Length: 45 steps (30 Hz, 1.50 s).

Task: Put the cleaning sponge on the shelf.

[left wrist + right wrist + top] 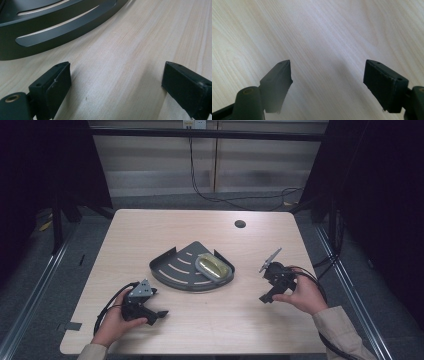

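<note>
A dark grey quarter-round slotted tray (pixel 172 267) lies at the middle of the light wood table. A yellowish oval object in clear wrap (pixel 214 267) rests in its right part. My left gripper (pixel 159 314) is held low at the front left, jaws wide apart with nothing between them. In the left gripper view the tray's curved rim (pixel 50 37) lies just beyond the left gripper (pixel 116 82). My right gripper (pixel 266 297) is at the right of the tray, tilted down at bare wood. In the right gripper view the right gripper (pixel 328 80) is open and holds nothing.
A round cable hole (pixel 240 224) sits near the table's back edge. Black cables trail from both grippers and run across the floor behind the table. Dark frame posts stand at both sides. Bare wood lies in front of the tray.
</note>
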Each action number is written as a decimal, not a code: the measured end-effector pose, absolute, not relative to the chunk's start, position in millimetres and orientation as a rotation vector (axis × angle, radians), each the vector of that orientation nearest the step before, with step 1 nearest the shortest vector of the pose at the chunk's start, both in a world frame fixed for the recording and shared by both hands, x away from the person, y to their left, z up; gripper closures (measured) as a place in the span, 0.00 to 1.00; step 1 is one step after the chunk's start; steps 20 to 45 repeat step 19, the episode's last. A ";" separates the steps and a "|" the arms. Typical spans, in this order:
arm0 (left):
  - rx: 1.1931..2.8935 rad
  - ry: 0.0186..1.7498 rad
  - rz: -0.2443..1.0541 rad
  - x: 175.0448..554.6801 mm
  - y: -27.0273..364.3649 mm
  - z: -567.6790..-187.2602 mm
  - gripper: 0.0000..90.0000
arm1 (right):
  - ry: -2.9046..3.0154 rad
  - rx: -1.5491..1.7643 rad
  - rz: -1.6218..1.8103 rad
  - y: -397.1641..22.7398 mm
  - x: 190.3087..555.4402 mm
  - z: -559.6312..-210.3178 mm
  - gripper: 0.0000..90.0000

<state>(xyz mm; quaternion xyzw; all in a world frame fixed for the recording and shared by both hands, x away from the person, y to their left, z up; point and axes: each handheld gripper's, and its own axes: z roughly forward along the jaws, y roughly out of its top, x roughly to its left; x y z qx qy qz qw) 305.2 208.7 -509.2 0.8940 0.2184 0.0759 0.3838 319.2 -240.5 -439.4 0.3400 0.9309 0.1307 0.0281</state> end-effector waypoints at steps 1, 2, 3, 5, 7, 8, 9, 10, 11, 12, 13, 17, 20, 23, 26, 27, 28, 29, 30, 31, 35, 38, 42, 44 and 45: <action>2.279 0.557 0.193 305.2 208.7 -509.2 0.09 | 2.870 1.064 0.399 -241.0 317.6 -439.7 0.25; 2.279 0.558 0.192 305.1 208.7 -509.2 0.09 | 2.872 1.057 0.398 -242.1 316.6 -440.5 0.25; 2.278 0.557 0.193 305.2 208.7 -509.2 0.09 | 2.877 1.054 0.405 -243.8 315.1 -442.1 0.25; 2.279 0.557 0.193 305.2 208.7 -509.1 0.09 | 2.875 1.067 0.391 -245.8 312.0 -443.2 0.25; 2.279 0.557 0.193 305.2 208.7 -509.1 0.09 | 2.863 1.058 0.389 -248.8 309.5 -445.3 0.25; 2.279 0.556 0.193 305.3 208.7 -509.1 0.09 | 2.858 1.060 0.386 -250.1 308.2 -445.7 0.25; 2.279 0.557 0.193 305.2 208.7 -509.2 0.09 | 2.855 1.078 0.402 -251.3 306.6 -445.9 0.25; 2.279 0.557 0.193 305.2 208.7 -509.2 0.09 | 2.850 1.092 0.420 -252.8 305.0 -446.4 0.25; 2.279 0.556 0.193 305.3 208.7 -509.1 0.09 | 2.847 1.083 0.434 -254.8 304.0 -447.2 0.25; 2.279 0.556 0.193 305.3 208.7 -509.1 0.09 | 2.844 1.089 0.442 -256.6 302.7 -447.9 0.25; 2.279 0.556 0.193 305.3 208.7 -509.2 0.09 | 2.837 1.096 0.450 -258.3 301.2 -448.6 0.25; 2.279 0.557 0.193 305.3 208.7 -509.2 0.09 | 2.814 1.112 0.455 -262.5 298.3 -450.4 0.25; 2.279 0.557 0.193 305.2 208.7 -509.2 0.09 | 2.806 1.120 0.453 -262.0 299.4 -449.4 0.25; 2.279 0.557 0.193 305.2 208.7 -509.2 0.09 | 2.806 1.120 0.453 -262.0 299.4 -449.4 0.25; 2.279 0.557 0.193 305.2 208.7 -509.2 0.09 | 2.806 1.120 0.453 -262.0 299.4 -449.4 0.25; 2.279 0.557 0.193 305.2 208.7 -509.2 0.09 | 2.806 1.120 0.453 -262.0 299.4 -449.4 0.25; 2.279 0.557 0.193 305.2 208.7 -509.2 0.09 | 2.806 1.120 0.453 -262.0 299.4 -449.4 0.25; 2.279 0.557 0.193 305.2 208.7 -509.2 0.09 | 2.806 1.120 0.453 -262.0 299.4 -449.4 0.25; 2.279 0.557 0.193 305.2 208.7 -509.2 0.09 | 2.806 1.120 0.453 -262.0 299.4 -449.4 0.25; 2.279 0.557 0.193 305.2 208.7 -509.2 0.09 | 2.806 1.120 0.453 -262.0 299.4 -449.4 0.25; 2.279 0.557 0.193 305.2 208.7 -509.2 0.09 | 2.806 1.120 0.453 -262.0 299.4 -449.4 0.25; 2.279 0.557 0.193 305.2 208.7 -509.2 0.09 | 2.806 1.120 0.453 -262.0 299.4 -449.4 0.25; 2.279 0.557 0.193 305.2 208.7 -509.2 0.09 | 2.806 1.120 0.453 -262.0 299.4 -449.4 0.25; 2.279 0.557 0.193 305.2 208.7 -509.2 0.09 | 2.806 1.120 0.453 -262.0 299.4 -449.4 0.25; 2.279 0.557 0.193 305.2 208.7 -509.2 0.09 | 2.806 1.120 0.453 -262.0 299.4 -449.4 0.25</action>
